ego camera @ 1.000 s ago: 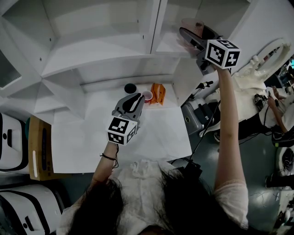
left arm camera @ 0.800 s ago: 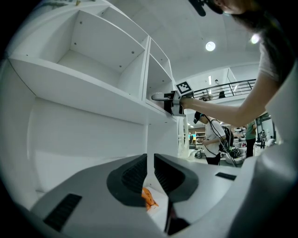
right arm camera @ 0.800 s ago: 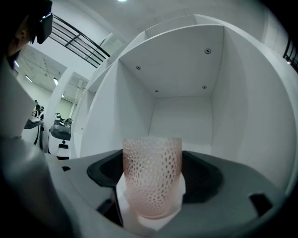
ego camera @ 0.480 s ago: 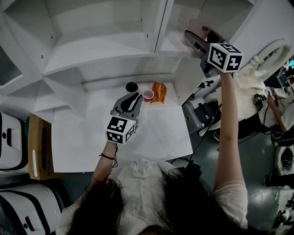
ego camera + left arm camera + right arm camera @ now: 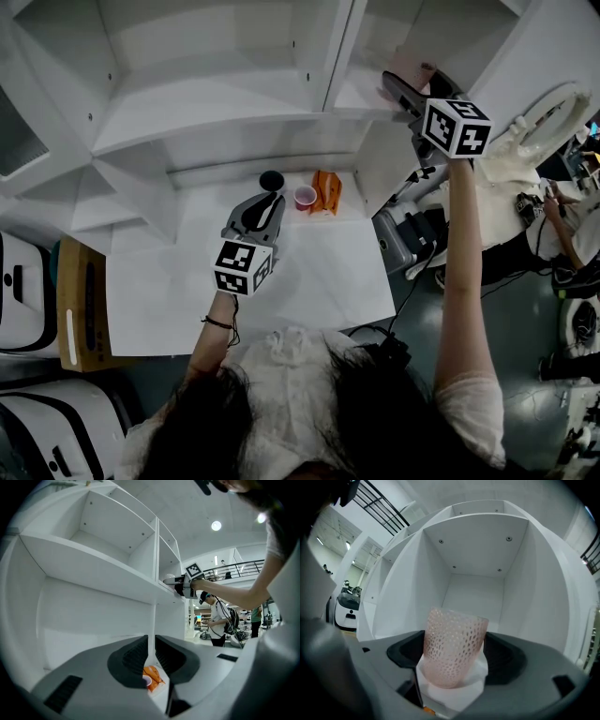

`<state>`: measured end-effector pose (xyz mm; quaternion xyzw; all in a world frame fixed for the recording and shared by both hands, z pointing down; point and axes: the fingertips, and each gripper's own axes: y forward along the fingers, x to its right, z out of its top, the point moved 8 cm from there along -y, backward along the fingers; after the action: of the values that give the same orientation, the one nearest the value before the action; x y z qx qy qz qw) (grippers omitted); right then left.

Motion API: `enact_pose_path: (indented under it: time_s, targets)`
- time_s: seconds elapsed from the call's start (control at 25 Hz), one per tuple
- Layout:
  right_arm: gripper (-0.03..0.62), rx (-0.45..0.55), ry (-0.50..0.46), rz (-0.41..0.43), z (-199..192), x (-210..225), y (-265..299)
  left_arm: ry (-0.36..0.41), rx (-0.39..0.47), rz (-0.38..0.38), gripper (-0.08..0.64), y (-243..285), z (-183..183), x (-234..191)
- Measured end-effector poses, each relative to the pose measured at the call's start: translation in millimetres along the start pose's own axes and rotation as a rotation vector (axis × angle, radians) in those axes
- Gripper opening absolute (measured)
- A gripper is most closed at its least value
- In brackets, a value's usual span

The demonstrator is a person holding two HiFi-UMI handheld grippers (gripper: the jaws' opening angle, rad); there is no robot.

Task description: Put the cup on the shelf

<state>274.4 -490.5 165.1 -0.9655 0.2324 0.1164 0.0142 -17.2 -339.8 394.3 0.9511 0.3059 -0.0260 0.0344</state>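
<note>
White bench [image 5: 319, 281] is being viewed from above, with a white shelf [image 5: 225, 103] standing along its far edge. Over the middle of the bench the left gripper [image 5: 270, 199] is being held low, its jaws being shown only a narrow slit apart with nothing between them. Just beyond its tips, near the back of the bench, three things are being seen in a row: a dark cup [image 5: 272, 179], a small pink cup [image 5: 305, 197] and an orange packet [image 5: 325, 190], the last two just beside each other. Higher and farther, the right gripper [image 5: 405, 86] is being raised on an outstretched arm to the right-hand upper compartment of the shelf. Its jaws are being clamped on the cup [image 5: 453, 646], a pale pink one with a dotted pattern, being held roughly upright, leaning slightly, at the compartment's front edge. Whether the cup is resting on the board cannot be told. Behind the cup the compartment's white back wall is being shown. Far off beyond the shelf, a person [image 5: 216, 620] is being seen standing.
</note>
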Motion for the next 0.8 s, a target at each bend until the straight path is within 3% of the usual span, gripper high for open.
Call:
enact_pose_path:
  time_s: [0.28,0.44,0.64,0.8]
  targets:
    - [0.36,-0.05,0.011,-0.068,-5,-2,-5,-0.007,-0.004,0.006,0.058,-2,-3,-6]
    - [0.36,-0.112,-0.046,-0.105,-22,-4,-16,-0.013,-0.006,0.004,0.058,-4,-5,-10]
    - [0.36,-0.072,0.114,-0.091,-38,2,-32,-0.023,-0.008,-0.008,0.058,-4,-6,-9]
    - [0.359,-0.027,0.114,-0.099,-43,0,-51,-0.026,-0.011,-0.028,0.058,-5,-8,-5]
